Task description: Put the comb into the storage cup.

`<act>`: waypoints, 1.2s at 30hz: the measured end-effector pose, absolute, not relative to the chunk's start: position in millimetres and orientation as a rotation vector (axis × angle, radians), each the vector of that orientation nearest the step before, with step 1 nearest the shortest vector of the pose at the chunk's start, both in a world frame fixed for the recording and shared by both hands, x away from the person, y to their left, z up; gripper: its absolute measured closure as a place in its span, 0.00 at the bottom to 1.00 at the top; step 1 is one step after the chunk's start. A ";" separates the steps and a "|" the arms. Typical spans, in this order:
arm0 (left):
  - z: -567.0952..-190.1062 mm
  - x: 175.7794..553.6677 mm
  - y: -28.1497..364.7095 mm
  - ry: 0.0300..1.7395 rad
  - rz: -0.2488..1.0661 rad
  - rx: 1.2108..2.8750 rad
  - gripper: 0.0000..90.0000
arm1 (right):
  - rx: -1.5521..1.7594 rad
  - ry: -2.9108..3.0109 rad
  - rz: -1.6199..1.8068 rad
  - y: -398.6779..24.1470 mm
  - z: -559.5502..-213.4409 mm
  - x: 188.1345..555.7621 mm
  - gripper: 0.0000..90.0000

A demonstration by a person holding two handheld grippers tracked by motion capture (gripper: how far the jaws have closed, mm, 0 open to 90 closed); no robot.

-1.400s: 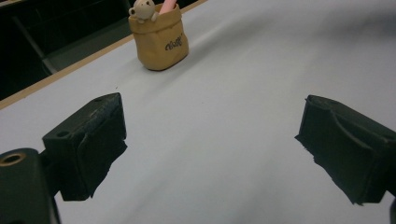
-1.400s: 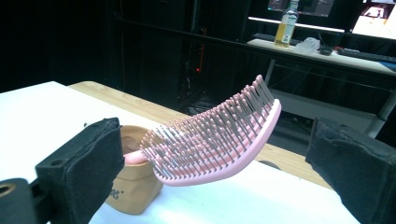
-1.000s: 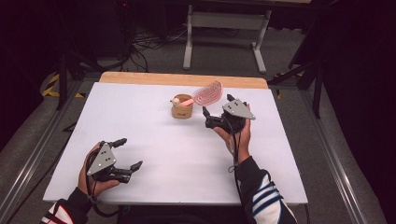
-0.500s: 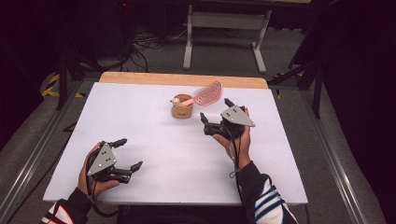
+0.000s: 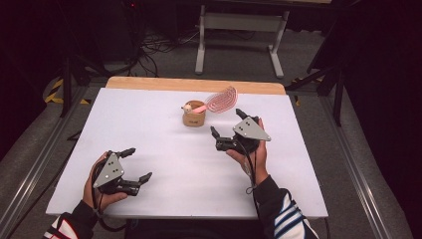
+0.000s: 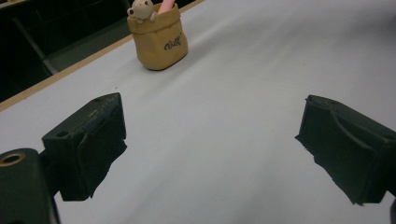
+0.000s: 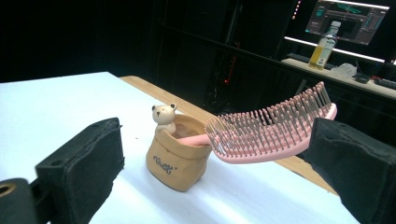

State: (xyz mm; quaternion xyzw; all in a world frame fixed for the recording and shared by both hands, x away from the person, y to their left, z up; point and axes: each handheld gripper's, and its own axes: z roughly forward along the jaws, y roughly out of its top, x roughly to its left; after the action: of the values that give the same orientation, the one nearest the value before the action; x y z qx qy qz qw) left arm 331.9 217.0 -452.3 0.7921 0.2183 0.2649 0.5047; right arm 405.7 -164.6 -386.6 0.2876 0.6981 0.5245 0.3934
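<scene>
hairbrush (image 7: 273, 133): pink one, handle end sitting down inside the cup, bristle head sticking out and leaning off to the right and a bit far. Bristles face up in the right gripper view.
cup (image 5: 194, 115): little tan pot with a bear figure on its rim, standing upright on the far middle of the white table (image 5: 164, 164). Looks light, so I'd guess it tips easily.
right gripper (image 5: 230, 130): jaws wide apart, holding nothing, sitting just near-right of the cup and pointed at it. This is the one doing the work, I reckon.
left gripper (image 5: 138, 165): jaws also spread, nothing between them, parked at the near left, well apart from the cup.
step in hand: looks like you're either lining up on the brush or done with it; can't tell which from here.
how to do it well: if you're grabbing, go for the head's spine, not the bristles, since the pads would slip on those. Close across the narrow way and lift up along the handle's lean so the cup doesn't get dragged over.
backup: bring your left one in to steady the cup if it starts to rock.
</scene>
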 end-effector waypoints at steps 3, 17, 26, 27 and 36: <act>-452.3 331.9 216.8 0.526 0.640 1.913 0.10 | 0.714 1.778 1.336 -164.4 -386.9 402.0 0.05; -452.3 331.8 216.2 0.523 0.636 1.917 0.09 | 0.673 1.824 1.321 -166.6 -389.1 388.7 0.06; -452.8 332.2 215.2 0.523 0.635 1.924 0.09 | 0.631 1.825 1.316 -172.0 -388.8 378.1 0.06; -452.7 332.2 215.4 0.524 0.635 1.923 0.09 | 0.629 1.827 1.318 -172.4 -389.1 377.5 0.06; -452.7 332.1 215.4 0.524 0.636 1.925 0.09 | 0.611 1.849 1.308 -175.2 -390.9 370.9 0.06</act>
State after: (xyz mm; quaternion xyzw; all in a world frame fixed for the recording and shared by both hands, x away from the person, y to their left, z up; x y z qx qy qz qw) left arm 332.1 215.4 -452.7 0.7960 0.2166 0.2630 0.5003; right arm 370.9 -175.2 -390.9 0.2401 0.7266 0.5141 0.3875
